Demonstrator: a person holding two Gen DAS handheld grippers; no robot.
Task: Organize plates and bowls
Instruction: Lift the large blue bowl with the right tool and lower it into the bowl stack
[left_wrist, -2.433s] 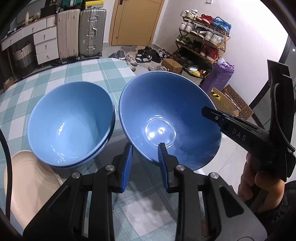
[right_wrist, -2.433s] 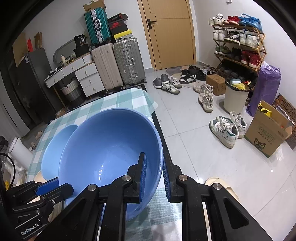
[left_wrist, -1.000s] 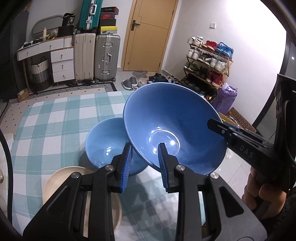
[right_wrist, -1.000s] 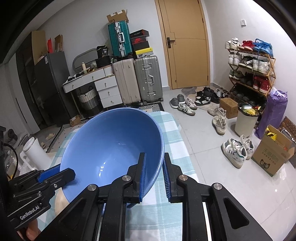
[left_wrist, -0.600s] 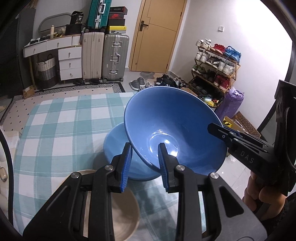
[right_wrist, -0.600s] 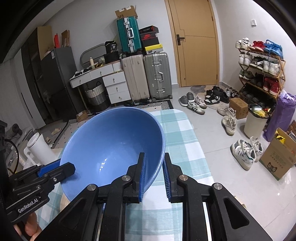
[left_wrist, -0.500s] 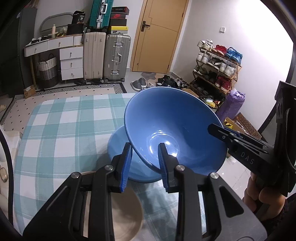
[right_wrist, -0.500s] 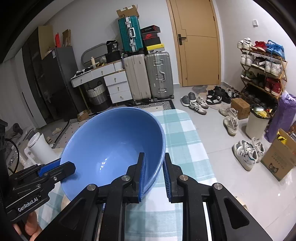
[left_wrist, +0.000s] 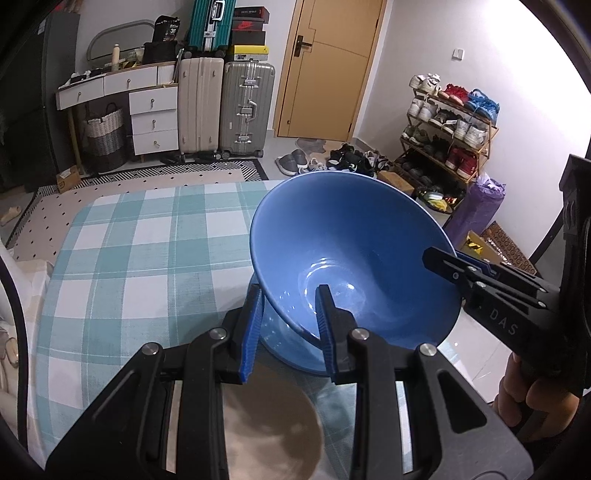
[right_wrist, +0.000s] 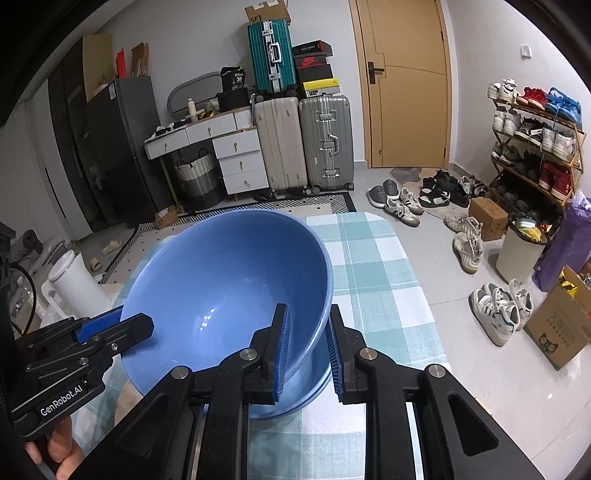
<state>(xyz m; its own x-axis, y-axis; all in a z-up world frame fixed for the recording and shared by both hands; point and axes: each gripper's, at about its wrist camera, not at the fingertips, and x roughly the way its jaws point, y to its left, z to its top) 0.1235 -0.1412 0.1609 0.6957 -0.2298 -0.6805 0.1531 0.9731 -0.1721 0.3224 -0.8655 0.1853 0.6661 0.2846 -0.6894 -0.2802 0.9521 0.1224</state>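
- You've got the big blue bowl (left_wrist: 354, 254) pinched at its rim from both sides: left gripper (left_wrist: 288, 328) has its fingers (left_wrist: 251, 328) clamped on the near rim, one inside and one outside, and the right gripper (right_wrist: 308, 349) is closed on the opposite rim the same way.
- The bowl's tilted and hanging right over a second blue bowl (right_wrist: 295, 395) sitting on the surface (left_wrist: 129, 258). Can't tell if the two are touching yet.
- So I'd say you're mid-stack, nesting the held bowl into the one below. Next move, my guess: level it out, centre it over the lower bowl, ease it down until it seats, then let go with both hands.
- A beige plate (left_wrist: 273, 428) sits just in front of the lower bowl, nearest to you, partly under the left gripper. Probably still needs sorting.
- Writing I can read: "GenRobot.AI" on the left gripper's body in the right wrist view, "DAS" on the right gripper's body in the left wrist view.
- Further back, the shoe boxes (right_wrist: 312, 62) stacked on the suitcases have logos, too small for me to read.
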